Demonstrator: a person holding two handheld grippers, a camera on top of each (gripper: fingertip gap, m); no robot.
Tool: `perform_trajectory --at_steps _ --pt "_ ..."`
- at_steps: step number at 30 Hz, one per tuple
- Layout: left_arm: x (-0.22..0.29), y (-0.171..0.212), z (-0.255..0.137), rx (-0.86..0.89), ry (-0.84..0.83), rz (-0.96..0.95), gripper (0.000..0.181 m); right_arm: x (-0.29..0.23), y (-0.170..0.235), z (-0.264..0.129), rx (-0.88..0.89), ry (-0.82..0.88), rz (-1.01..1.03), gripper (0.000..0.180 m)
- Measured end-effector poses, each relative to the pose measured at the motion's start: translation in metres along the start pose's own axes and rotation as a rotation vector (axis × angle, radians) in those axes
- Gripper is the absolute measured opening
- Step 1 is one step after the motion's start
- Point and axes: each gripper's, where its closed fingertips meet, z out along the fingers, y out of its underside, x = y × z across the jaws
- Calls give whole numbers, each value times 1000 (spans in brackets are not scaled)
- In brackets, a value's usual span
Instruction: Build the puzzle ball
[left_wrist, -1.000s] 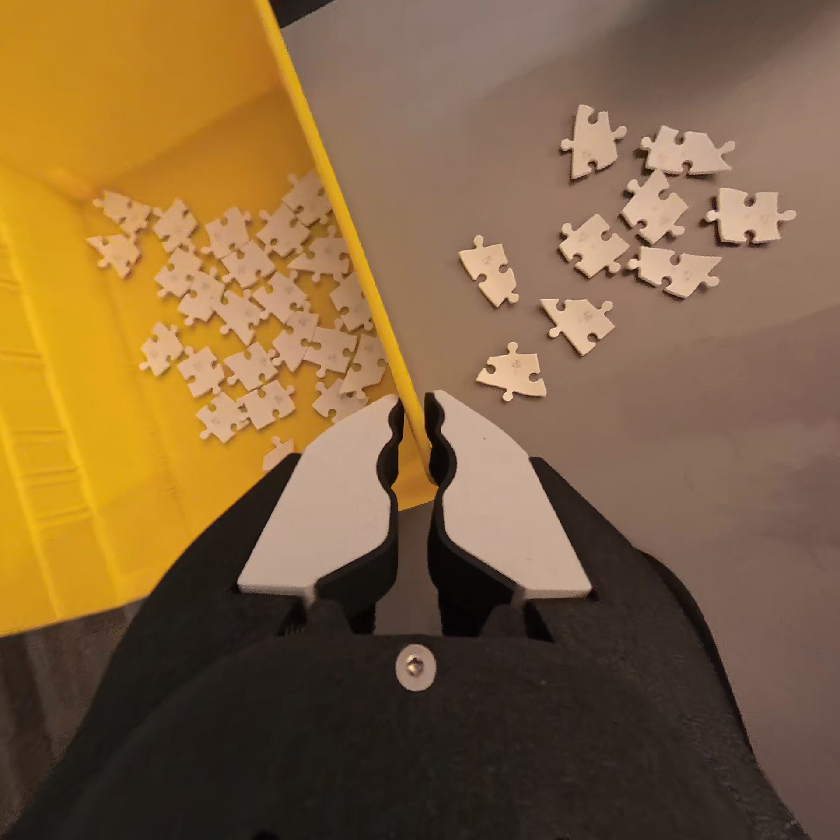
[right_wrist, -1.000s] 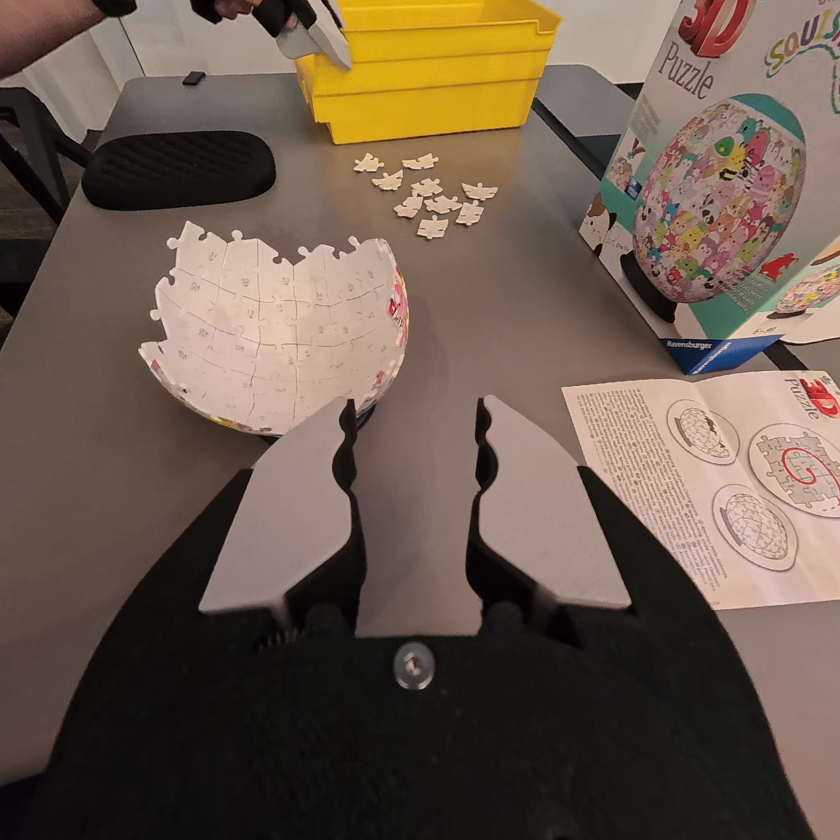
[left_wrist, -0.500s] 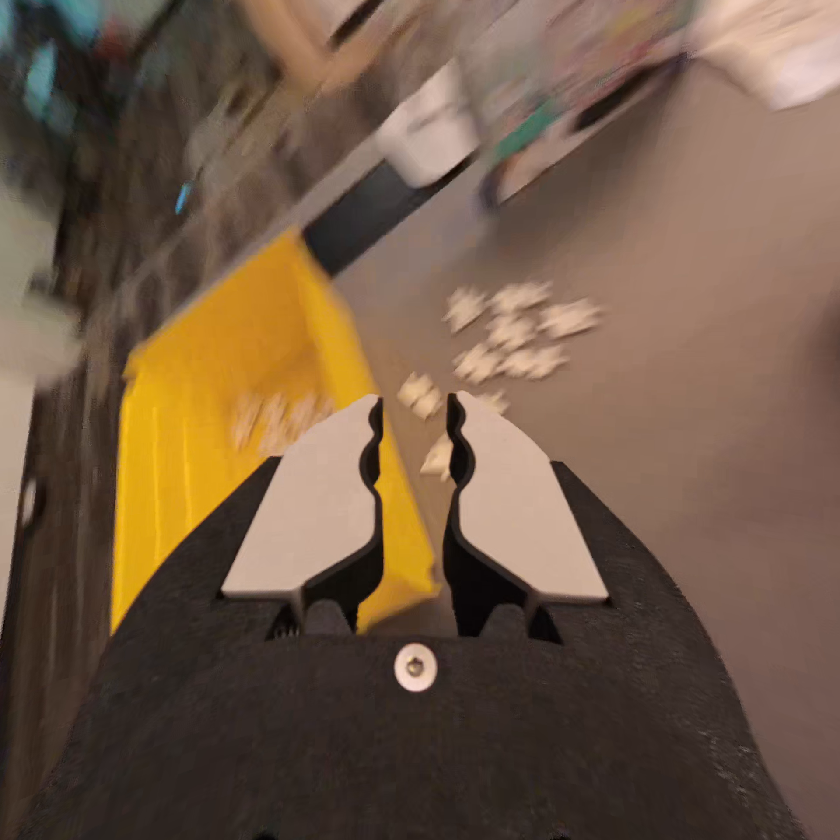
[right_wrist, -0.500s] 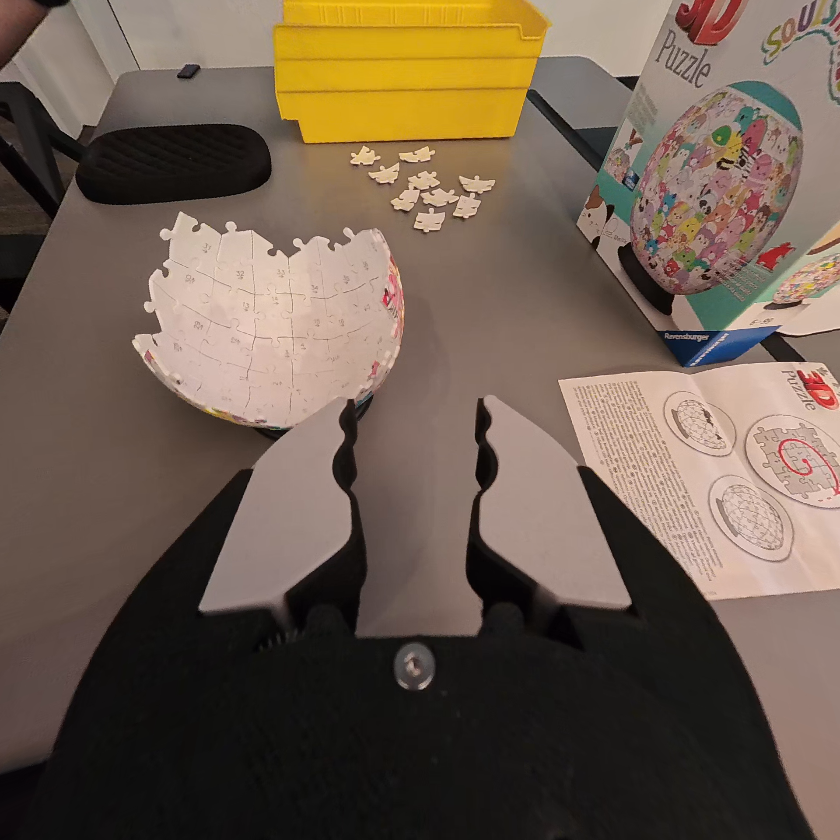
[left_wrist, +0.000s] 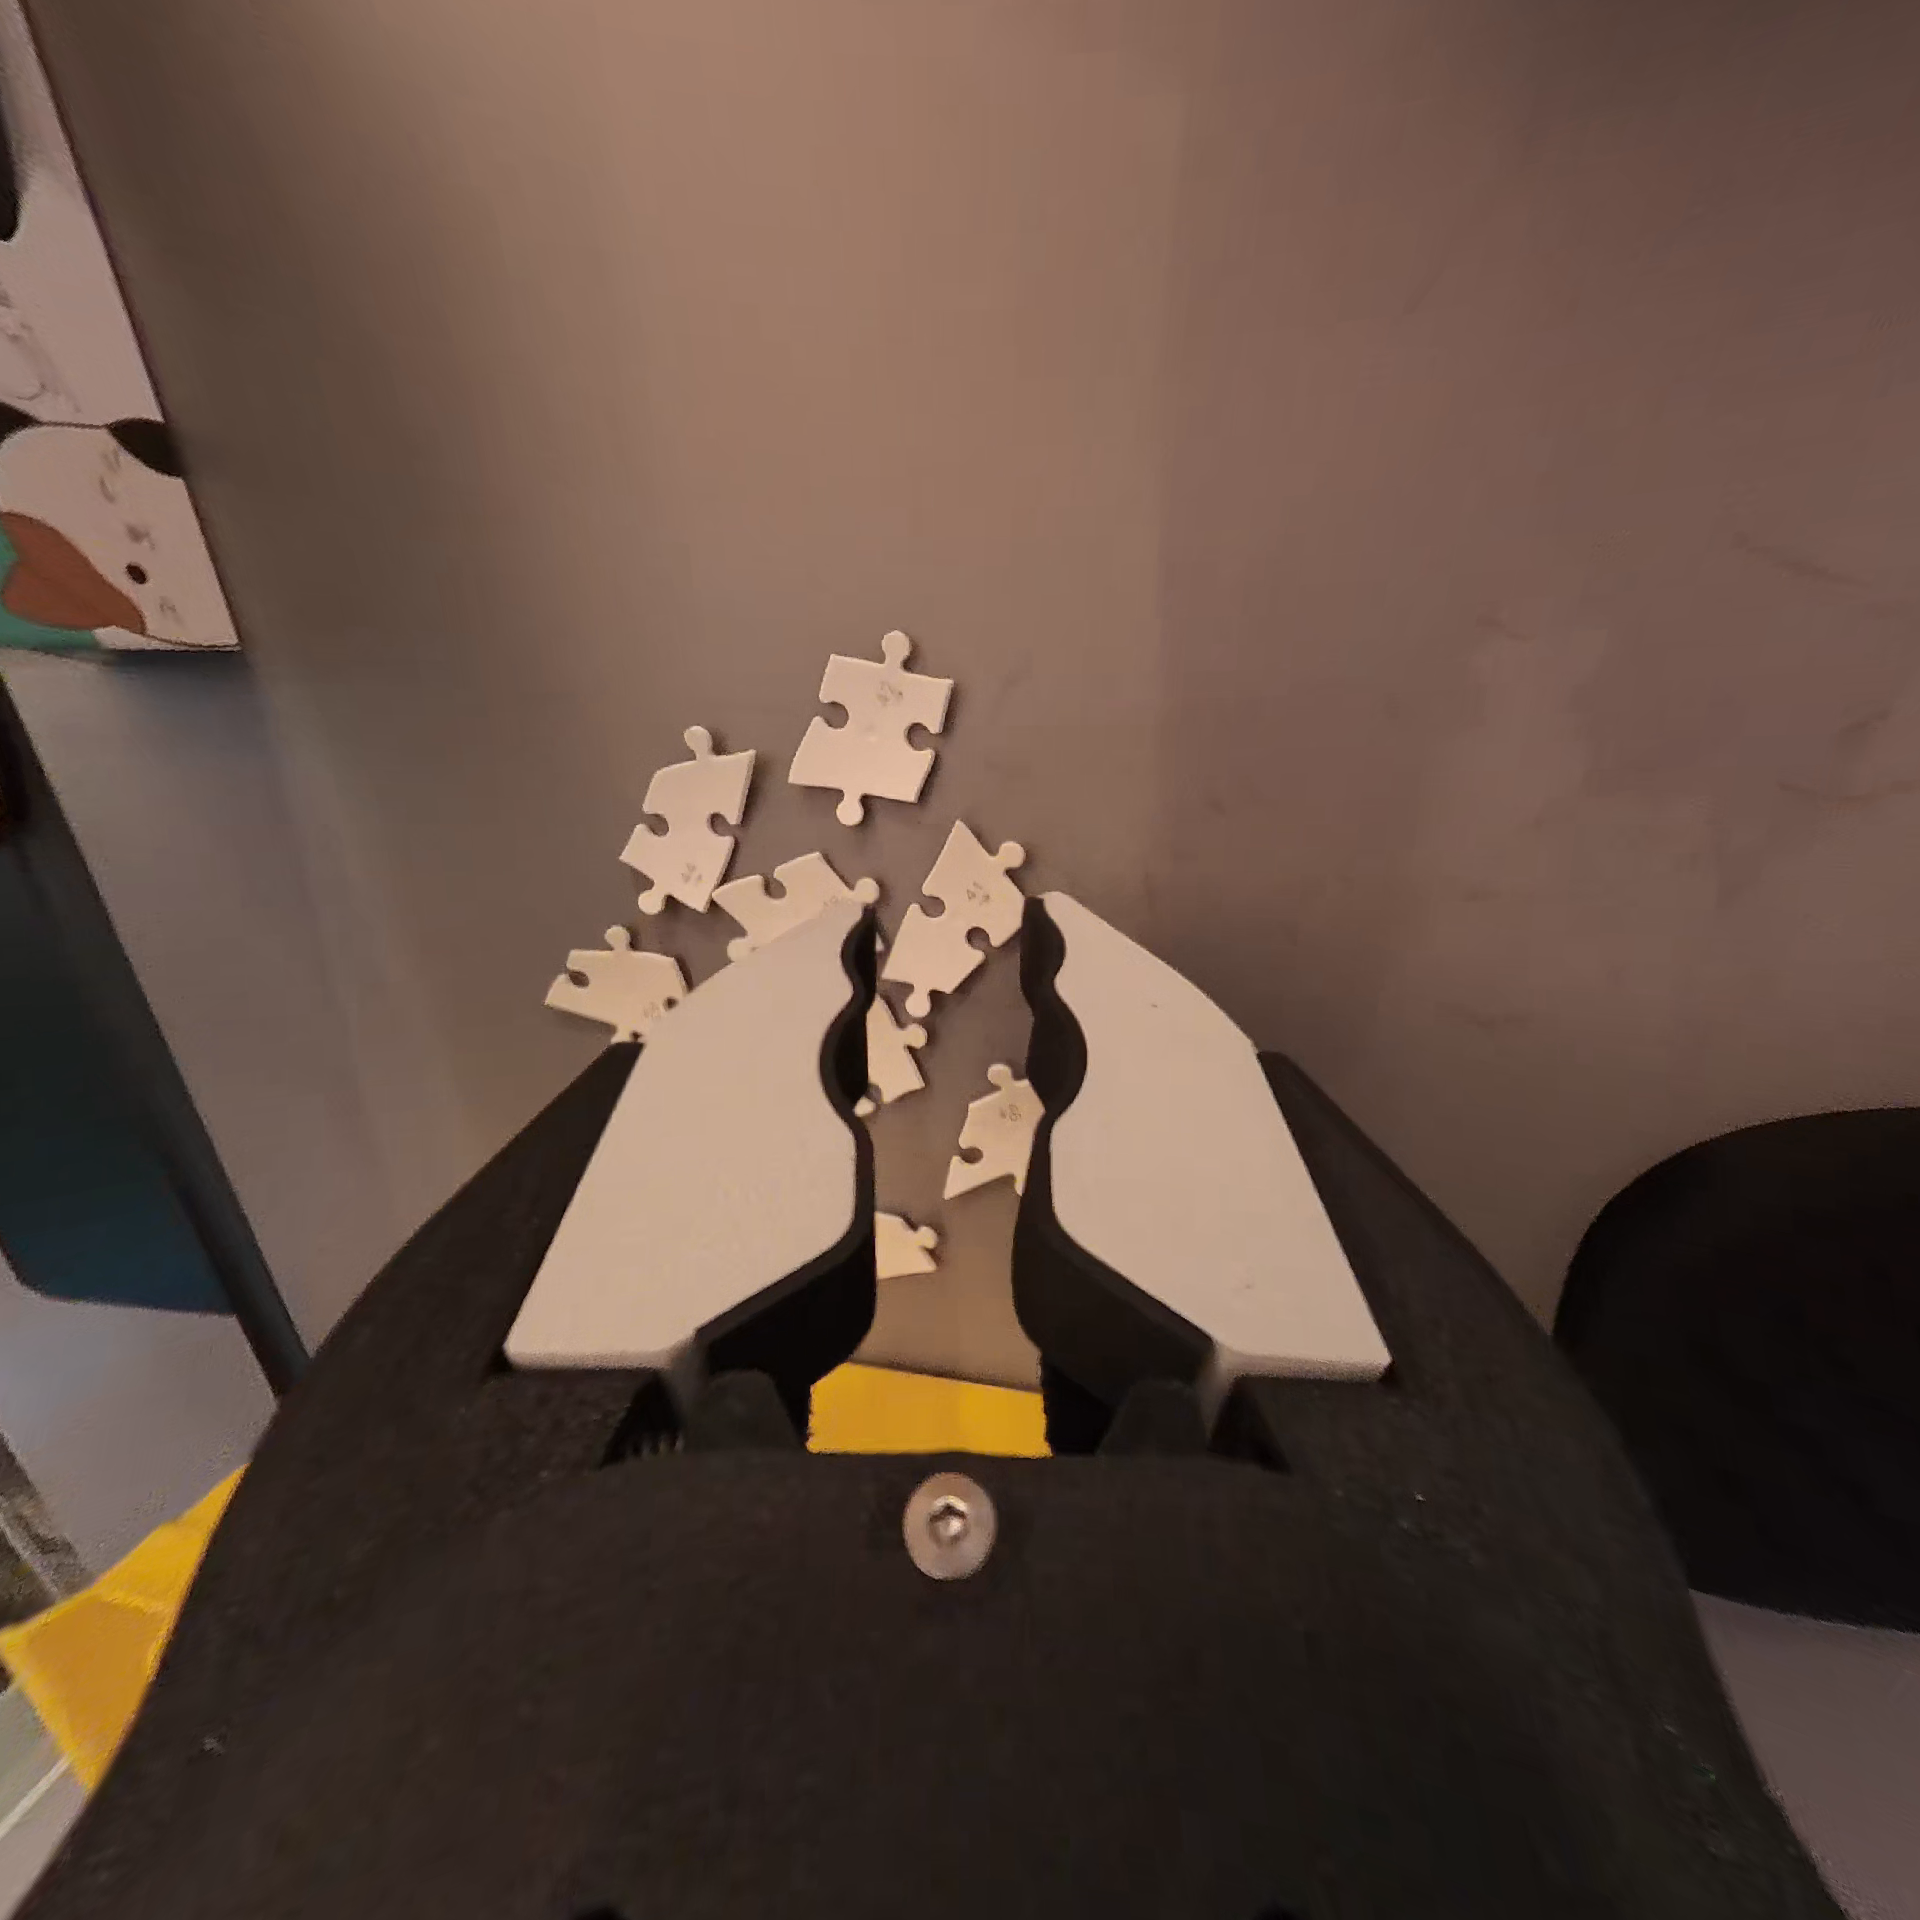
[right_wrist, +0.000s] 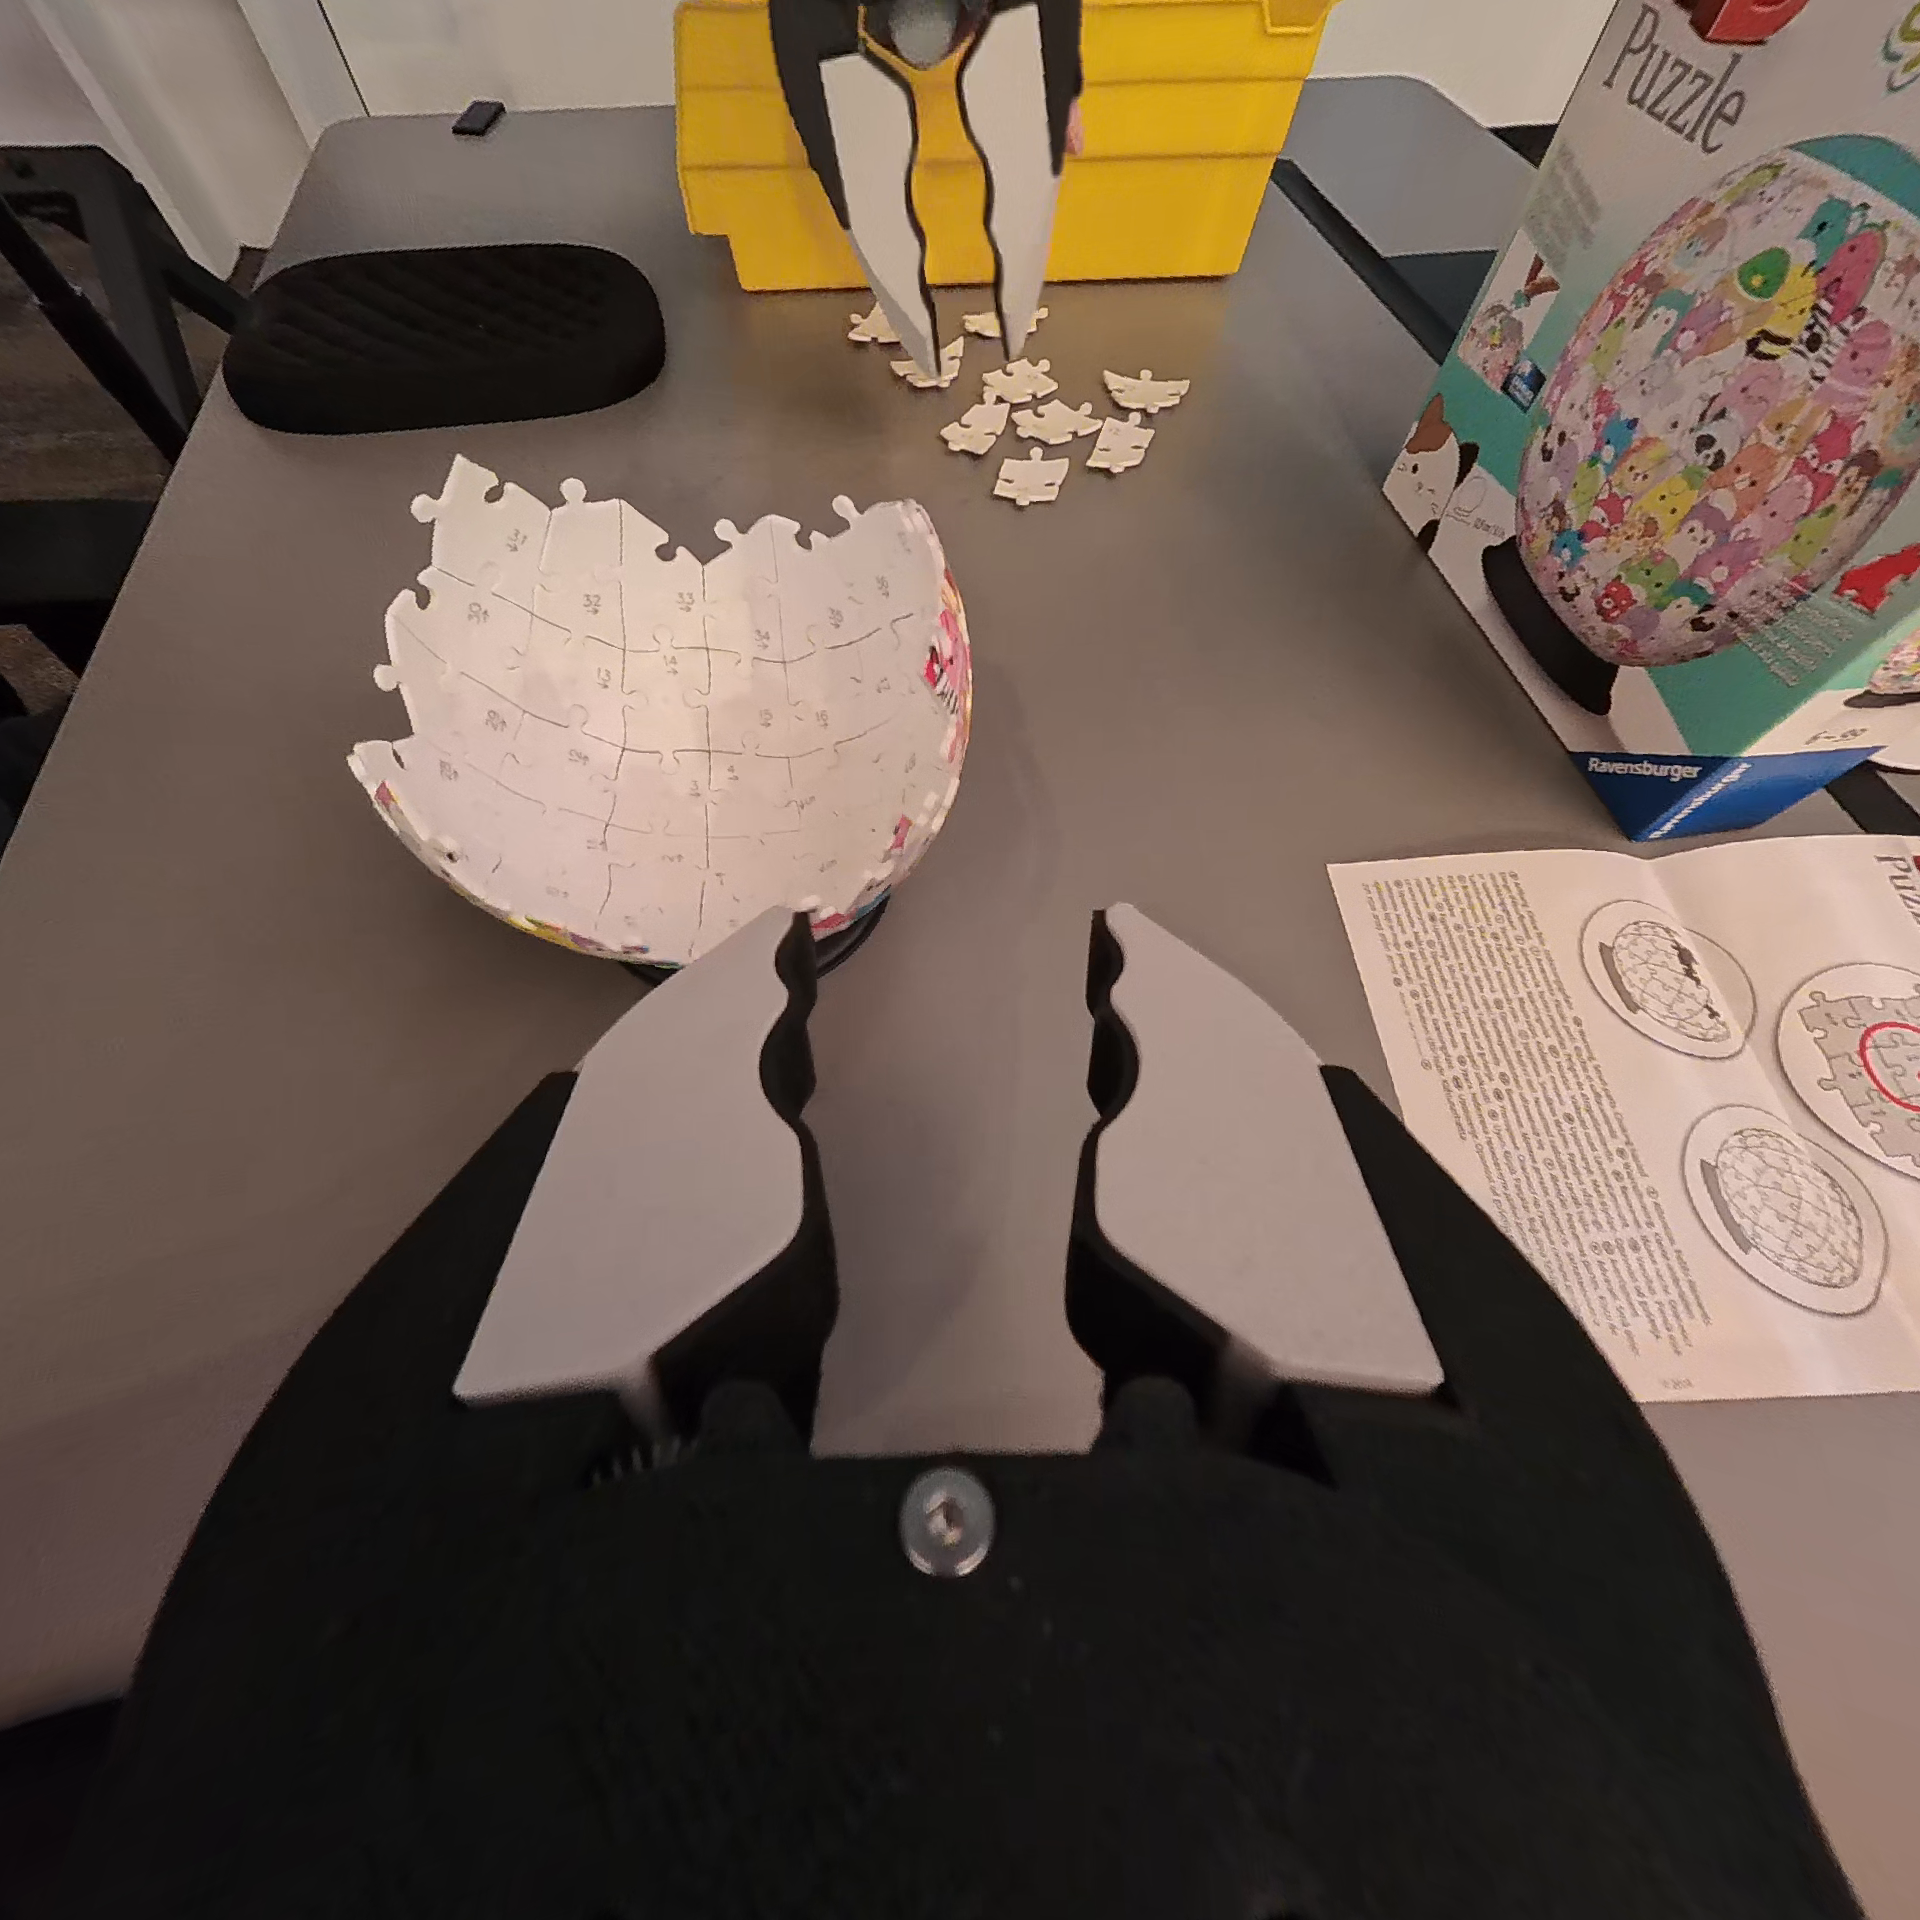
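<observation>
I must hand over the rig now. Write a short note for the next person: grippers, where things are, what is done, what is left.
Left gripper: open, empty, tips down among the loose pieces in front of the yellow bin.
Right gripper: open, empty, above the table near the half-built ball.
Done: the ball's lower shell is joined and sits on its stand.
Left: pick up the loose pieces one by one and close the top. The instruction sheet and box lie to the right.

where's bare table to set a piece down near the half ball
Free: the grey table between the half ball, the puzzle box and the instruction sheet. Crowded: by the yellow bin, where loose pieces lie under the left claw.
</observation>
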Motion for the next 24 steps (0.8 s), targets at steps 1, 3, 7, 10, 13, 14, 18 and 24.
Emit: perform_trajectory --at_steps 1,3,7,10,13,14,18,24 --pt "0 0 3 2 24 3 27 -1 0 0 -2 -4 -1 52" --pt "3 3 11 -6 72 3 32 -3 -1 1 -6 -13 -3 52" --pt "6 12 23 -43 126 22 37 -5 1 3 -25 -17 -11 52" --pt "7 13 28 -50 154 8 38 -7 6 6 -54 -23 -20 52" --pt "13 13 27 -47 171 14 27 -9 10 9 -81 -30 -28 52" --pt "13 13 27 -46 161 16 24 -10 12 11 -88 -36 -29 52" --pt "17 10 27 -15 140 -13 23 -11 14 12 -103 -36 -40 51" --pt "4 -17 -3 112 -71 -54 23 -5 -6 1 -10 13 -37 52"
